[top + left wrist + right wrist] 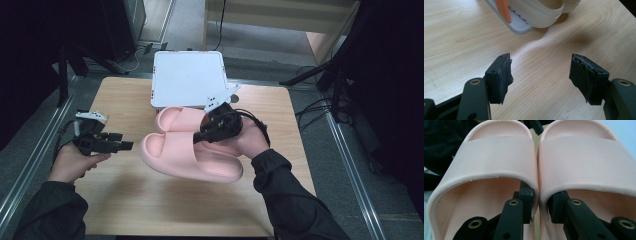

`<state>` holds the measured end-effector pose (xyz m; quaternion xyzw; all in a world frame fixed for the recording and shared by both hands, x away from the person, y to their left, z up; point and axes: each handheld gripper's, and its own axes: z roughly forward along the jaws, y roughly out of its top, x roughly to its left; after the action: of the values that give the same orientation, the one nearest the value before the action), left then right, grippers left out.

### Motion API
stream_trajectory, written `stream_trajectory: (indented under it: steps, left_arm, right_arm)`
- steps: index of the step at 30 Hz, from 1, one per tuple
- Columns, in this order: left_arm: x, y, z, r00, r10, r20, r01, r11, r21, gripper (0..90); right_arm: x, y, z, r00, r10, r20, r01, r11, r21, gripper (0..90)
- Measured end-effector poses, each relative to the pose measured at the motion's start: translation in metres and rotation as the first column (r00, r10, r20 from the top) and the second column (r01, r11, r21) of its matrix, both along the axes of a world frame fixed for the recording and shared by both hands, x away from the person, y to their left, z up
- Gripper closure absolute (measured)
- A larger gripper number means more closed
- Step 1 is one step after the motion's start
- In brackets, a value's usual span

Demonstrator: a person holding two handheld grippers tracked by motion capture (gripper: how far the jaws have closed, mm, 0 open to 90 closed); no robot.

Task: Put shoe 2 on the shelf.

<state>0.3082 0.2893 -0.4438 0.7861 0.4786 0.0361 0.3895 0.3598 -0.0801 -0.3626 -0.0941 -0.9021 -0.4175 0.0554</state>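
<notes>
The bench (125, 200) carries a white box (187, 82) at the frame's upper centre. No writing is readable. A pair of pink slippers (190, 155) sits mid-frame, long axes running upper left to lower right. The right gripper (212, 129) clamps their inner walls together; its own view shows a jaw inside each slipper. The left gripper (117, 142), at left, has just been opening and holds nothing.
</notes>
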Motion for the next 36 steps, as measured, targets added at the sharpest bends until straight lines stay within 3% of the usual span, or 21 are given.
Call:
stream_trajectory:
  steps: [8, 15, 21, 22, 24, 26, 27, 28, 29, 33, 36]
  left_arm:
    - [0.001, 0.0, 0.0, 0.9999, 0.01, 0.012, -0.01, 0.9999, 0.01, 33.5]
    - [0.003, -0.001, -0.002, 1.0, 0.001, 0.004, -0.001, 1.0, 0.003, 33.5]
    - [0.005, -0.002, -0.001, 1.0, 0.002, 0.009, -0.002, 1.0, 0.0, 33.8]
    - [0.006, -0.002, -0.001, 0.9999, -0.002, 0.016, 0.002, 1.0, -0.001, 34.1]
    - [0.009, -0.005, -0.003, 0.9997, -0.007, 0.023, 0.007, 0.9996, -0.027, 34.3]
    - [0.012, -0.008, -0.004, 0.9997, -0.018, 0.019, 0.018, 0.9996, -0.02, 34.3]
    - [0.012, -0.008, -0.004, 0.9997, -0.018, 0.019, 0.018, 0.9996, -0.02, 34.4]
    - [0.015, -0.011, -0.005, 0.9996, -0.024, 0.014, 0.024, 0.9997, -0.01, 34.5]
    - [0.016, -0.013, -0.006, 0.9995, -0.029, 0.014, 0.029, 0.9996, -0.005, 34.4]
    - [0.022, -0.019, -0.008, 0.9987, -0.045, 0.022, 0.045, 0.999, 0.002, 35.0]
    - [0.027, -0.026, -0.009, 0.9971, -0.071, 0.025, 0.072, 0.9973, -0.013, 35.5]
  right_arm:
    - [0.015, 0.003, 0.025, 0.9997, -0.016, 0.018, 0.017, 0.9998, -0.006, 76.4]
    - [0.034, 0.006, 0.051, 0.996, -0.076, 0.047, 0.077, 0.997, -0.007, 76.4]
    - [0.048, 0.012, 0.064, 0.9873, -0.15, 0.053, 0.151, 0.9882, -0.025, 76.4]
    - [0.054, 0.015, 0.068, 0.9773, -0.205, 0.052, 0.207, 0.9779, -0.03, 76.3]
    - [0.059, 0.02, 0.071, 0.9645, -0.258, 0.055, 0.26, 0.9648, -0.036, 76.5]
    - [0.064, 0.025, 0.074, 0.9467, -0.317, 0.057, 0.32, 0.9463, -0.046, 76.5]
    - [0.064, 0.025, 0.074, 0.9467, -0.317, 0.057, 0.32, 0.9463, -0.046, 76.5]
    - [0.07, 0.031, 0.075, 0.9188, -0.39, 0.058, 0.393, 0.9176, -0.057, 76.5]
    - [0.072, 0.032, 0.075, 0.9096, -0.412, 0.053, 0.415, 0.9081, -0.058, 76.5]
    - [0.087, 0.041, 0.074, 0.8565, -0.513, 0.059, 0.516, 0.8549, -0.057, 76.6]
    - [0.096, 0.05, 0.072, 0.8034, -0.591, 0.071, 0.595, 0.8015, -0.059, 76.6]
